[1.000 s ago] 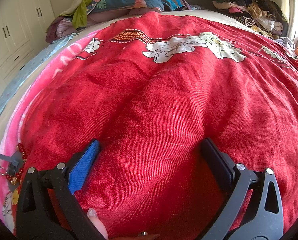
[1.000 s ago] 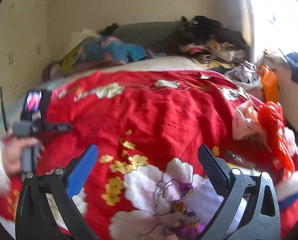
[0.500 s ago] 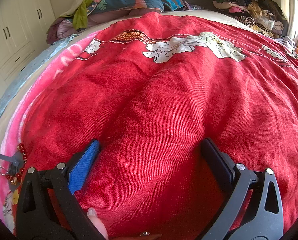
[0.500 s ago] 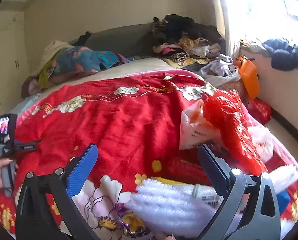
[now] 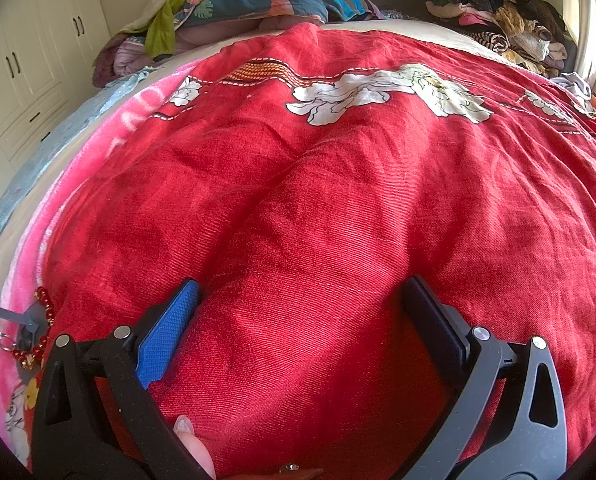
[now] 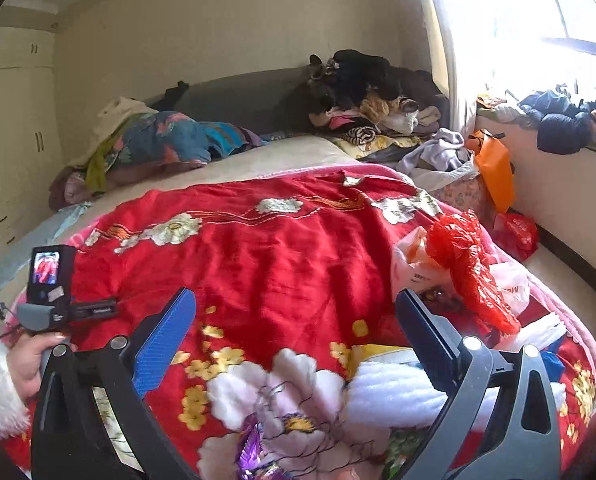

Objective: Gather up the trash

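In the right wrist view a crumpled red plastic bag (image 6: 468,264) lies on a white printed plastic bag (image 6: 416,270) at the right side of the red floral bedspread (image 6: 282,256). My right gripper (image 6: 296,312) is open above the bedspread, and the bags sit just beyond its right finger. A purple wrapper (image 6: 254,448) shows at the bottom edge. In the left wrist view my left gripper (image 5: 300,300) is open, low over plain red bedspread (image 5: 318,200), with nothing between its fingers. A hand with a white fluffy sleeve (image 6: 2,384) holds the left gripper's handle.
Piles of clothes (image 6: 378,108) and bedding (image 6: 150,148) lie at the head of the bed. An orange bag (image 6: 494,168) and a red bag (image 6: 516,232) sit between bed and window wall. White wardrobes (image 5: 26,64) stand on the left. A white fluffy item (image 6: 394,392) lies near the right gripper.
The right gripper's view has swung and steadied, so the red and white bags now sit further off by its right finger. The left gripper has not moved.
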The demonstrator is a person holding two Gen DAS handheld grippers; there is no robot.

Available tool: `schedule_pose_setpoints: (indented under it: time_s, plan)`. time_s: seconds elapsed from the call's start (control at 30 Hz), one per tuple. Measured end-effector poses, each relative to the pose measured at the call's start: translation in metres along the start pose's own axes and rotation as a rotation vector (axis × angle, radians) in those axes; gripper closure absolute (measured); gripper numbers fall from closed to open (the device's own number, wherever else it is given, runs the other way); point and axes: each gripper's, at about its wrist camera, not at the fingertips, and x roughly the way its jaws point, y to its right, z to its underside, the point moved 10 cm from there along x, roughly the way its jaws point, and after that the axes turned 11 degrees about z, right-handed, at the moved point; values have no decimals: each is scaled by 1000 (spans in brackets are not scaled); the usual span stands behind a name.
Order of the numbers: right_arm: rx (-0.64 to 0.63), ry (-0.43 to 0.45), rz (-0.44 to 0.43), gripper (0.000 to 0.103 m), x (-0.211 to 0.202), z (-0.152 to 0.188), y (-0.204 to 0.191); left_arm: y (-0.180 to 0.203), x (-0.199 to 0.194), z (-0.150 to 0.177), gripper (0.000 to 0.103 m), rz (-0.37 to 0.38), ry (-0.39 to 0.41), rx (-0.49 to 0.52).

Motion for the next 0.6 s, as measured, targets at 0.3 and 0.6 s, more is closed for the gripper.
schedule_pose_setpoints:
  time_s: [0.3, 0.6]
  plan:
    - [30, 2, 11, 6, -28, -4, -5, -2, -1, 1, 9, 7, -4, -8]
    - [79, -79, -192, 6, 3, 12, -48, -2, -1, 0, 9, 6, -3, -8]
